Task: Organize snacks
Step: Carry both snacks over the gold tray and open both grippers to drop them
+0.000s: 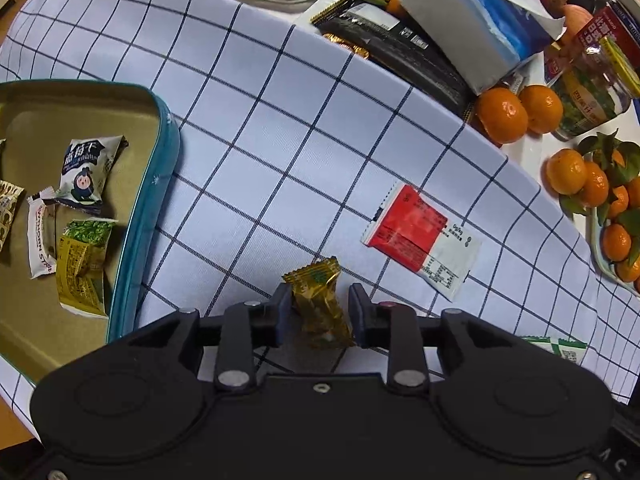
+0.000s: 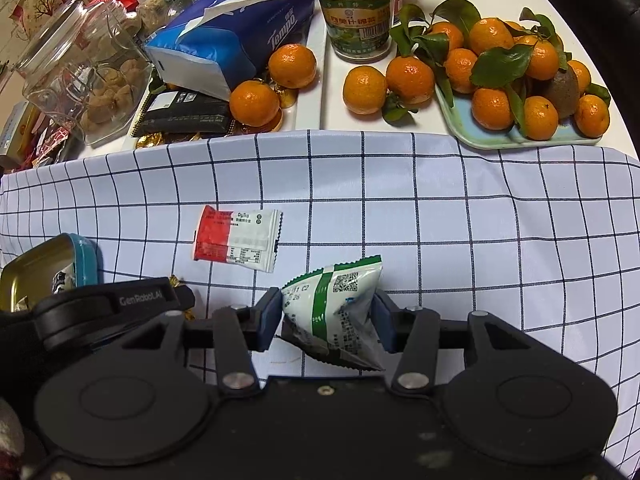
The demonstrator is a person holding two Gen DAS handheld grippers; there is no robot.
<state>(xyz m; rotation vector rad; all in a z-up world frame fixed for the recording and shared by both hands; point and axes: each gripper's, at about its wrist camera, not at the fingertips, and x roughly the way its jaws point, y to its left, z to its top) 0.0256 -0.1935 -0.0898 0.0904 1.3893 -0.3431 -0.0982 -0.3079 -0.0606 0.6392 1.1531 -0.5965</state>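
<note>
a gold-wrapped candy (image 1: 320,304) is framed between the parted jaws of the left gripper (image 1: 316,314) on the checked cloth (image 1: 280,120), its pads apparently clear of the wrapper, while a green-and-white snack packet (image 2: 336,312) is pinched by the right gripper (image 2: 326,316); a red-and-white sachet (image 1: 420,236) is left lying well apart, and several snacks are already gathered in the teal-rimmed tin (image 1: 156,184). the collecting step is judged under way; closing on the candy and carrying both to the tin is called for next. the tin's near end is cut off, and whether the candy is touched cannot be told
</note>
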